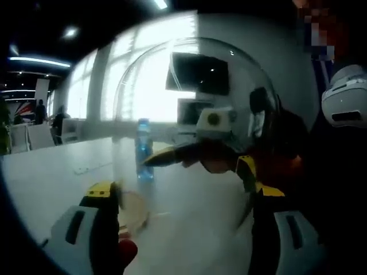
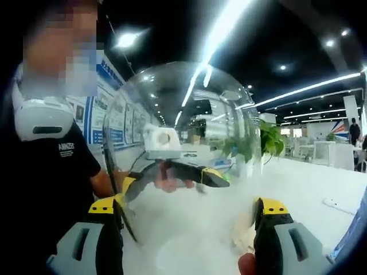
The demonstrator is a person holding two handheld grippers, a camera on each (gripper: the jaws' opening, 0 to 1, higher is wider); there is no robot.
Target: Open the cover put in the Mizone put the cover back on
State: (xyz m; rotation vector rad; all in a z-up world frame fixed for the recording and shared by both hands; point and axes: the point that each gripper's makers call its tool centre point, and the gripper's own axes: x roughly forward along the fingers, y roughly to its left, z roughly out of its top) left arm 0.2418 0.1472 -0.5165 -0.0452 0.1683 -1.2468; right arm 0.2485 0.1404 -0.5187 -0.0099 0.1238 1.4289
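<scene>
The one white table (image 1: 46, 183) carries the work. One clear dome cover (image 1: 195, 114) is lifted off it, pinched between both hand-held grippers: the left hand-held gripper (image 1: 186, 200) clamps its rim at 6 o'clock in the left gripper view, and the right hand-held gripper (image 2: 189, 220) does likewise in the right gripper view. So I judge that opening is done. One blue Mizone bottle (image 1: 144, 150) stands on the table at 11 o'clock behind the dome, seemingly not yet placed; placing it and re-covering remain.
</scene>
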